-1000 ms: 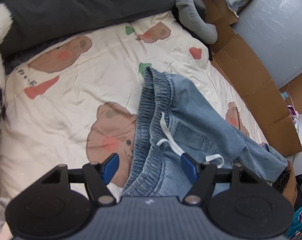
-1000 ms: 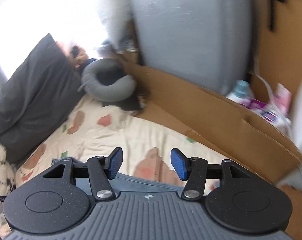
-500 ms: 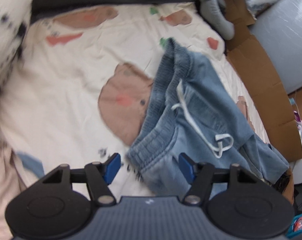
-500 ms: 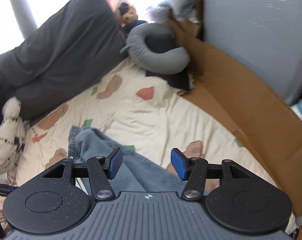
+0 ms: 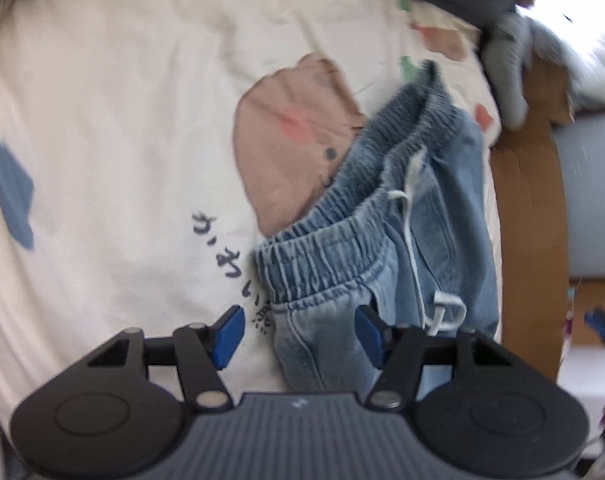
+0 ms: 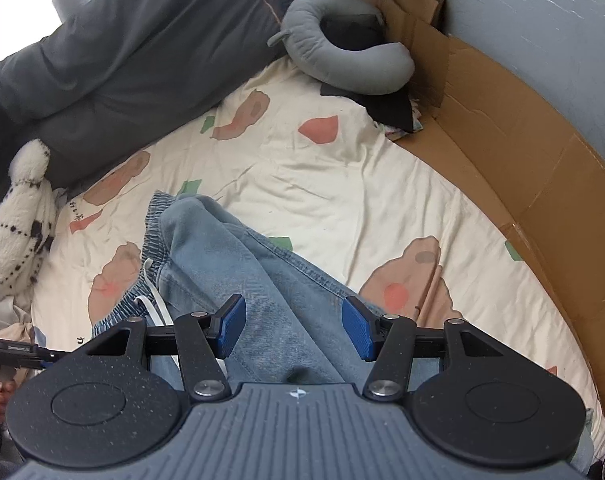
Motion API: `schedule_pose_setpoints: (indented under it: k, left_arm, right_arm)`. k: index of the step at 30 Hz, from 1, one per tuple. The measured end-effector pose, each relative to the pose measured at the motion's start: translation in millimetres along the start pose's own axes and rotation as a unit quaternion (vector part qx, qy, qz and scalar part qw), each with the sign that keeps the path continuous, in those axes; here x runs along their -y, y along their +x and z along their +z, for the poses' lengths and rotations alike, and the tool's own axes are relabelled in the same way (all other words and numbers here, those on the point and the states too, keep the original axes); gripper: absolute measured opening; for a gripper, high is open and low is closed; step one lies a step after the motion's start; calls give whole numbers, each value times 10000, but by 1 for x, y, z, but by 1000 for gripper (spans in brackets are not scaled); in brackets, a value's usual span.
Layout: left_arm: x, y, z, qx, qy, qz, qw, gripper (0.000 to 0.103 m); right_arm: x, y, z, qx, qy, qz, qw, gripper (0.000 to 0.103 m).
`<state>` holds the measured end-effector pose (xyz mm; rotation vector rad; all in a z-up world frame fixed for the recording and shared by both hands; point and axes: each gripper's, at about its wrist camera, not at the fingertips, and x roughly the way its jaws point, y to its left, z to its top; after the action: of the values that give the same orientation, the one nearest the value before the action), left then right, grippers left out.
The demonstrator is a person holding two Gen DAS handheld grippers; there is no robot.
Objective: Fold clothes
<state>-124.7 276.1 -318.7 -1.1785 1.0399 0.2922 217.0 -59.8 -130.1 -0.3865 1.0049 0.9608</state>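
The soft, floppy light-blue denim trousers (image 5: 386,240) at lower centre look best gripped at their thick elastic waistband (image 5: 322,256); the left gripper (image 5: 298,334) and the right gripper (image 6: 292,326) both stand unclenched, grasping nothing.

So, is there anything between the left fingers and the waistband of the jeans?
Nothing visible. The left gripper is open right over the jeans; their waistband corner lies between its blue fingers, with only the white drawstring on the denim beside it. The bedsheet around it is bare.
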Motion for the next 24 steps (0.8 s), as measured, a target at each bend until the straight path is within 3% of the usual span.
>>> schedule_pose_setpoints:
  k: [14, 21, 24]
  left_arm:
    - [-23, 40, -5, -273, -1269, -185, 9914, 61]
    - [-33, 56, -17, -131, -1770, -374, 9834, 44]
    - [-34, 57, -21, -9, -1722, -397, 9843, 33]
  right_arm:
    - [11, 2, -3, -59, 56, -91, 9999, 60]
    - [11, 1, -5, -106, -7, -83, 9999, 60]
    - [12, 1, -7, -122, -3, -94, 9999, 60]
